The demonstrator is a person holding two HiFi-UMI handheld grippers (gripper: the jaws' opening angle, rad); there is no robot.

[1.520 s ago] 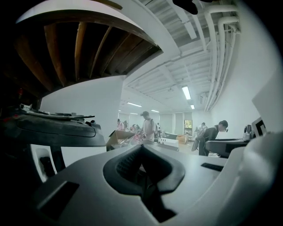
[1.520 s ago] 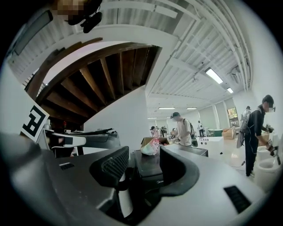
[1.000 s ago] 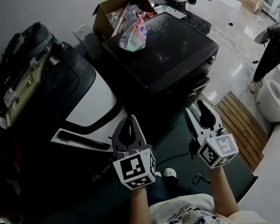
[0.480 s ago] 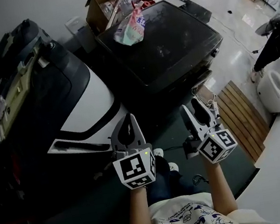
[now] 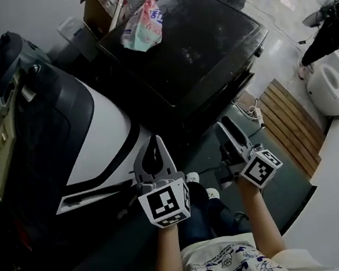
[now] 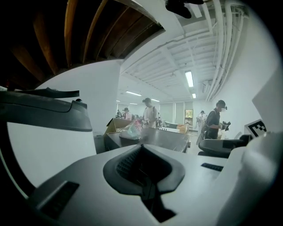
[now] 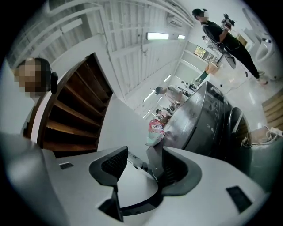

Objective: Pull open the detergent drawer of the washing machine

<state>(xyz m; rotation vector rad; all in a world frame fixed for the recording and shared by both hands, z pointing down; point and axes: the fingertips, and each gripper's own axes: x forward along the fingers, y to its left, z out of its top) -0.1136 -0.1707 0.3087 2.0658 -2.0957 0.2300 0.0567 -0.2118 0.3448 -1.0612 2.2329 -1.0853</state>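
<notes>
Two grey handheld tongs with square-marker cubes sit low in the head view's middle: the left gripper (image 5: 153, 147) has its jaws pressed together on nothing, the right gripper (image 5: 228, 134) stands wide and empty. Well apart at upper centre, the black box-shaped washing machine (image 5: 193, 45) carries a crumpled pink-and-white plastic bag (image 5: 141, 26); its detergent drawer is lost in the dark front, and no print is legible.

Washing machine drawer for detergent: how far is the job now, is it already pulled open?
Done: nothing; no drawer is seen pulled out of the washing machine. In hand: the left gripper, jaws together, and the right gripper, jaws apart and empty, hover in front of it and touch nothing. Left: reach the machine, grip the drawer, pull it open.
</notes>
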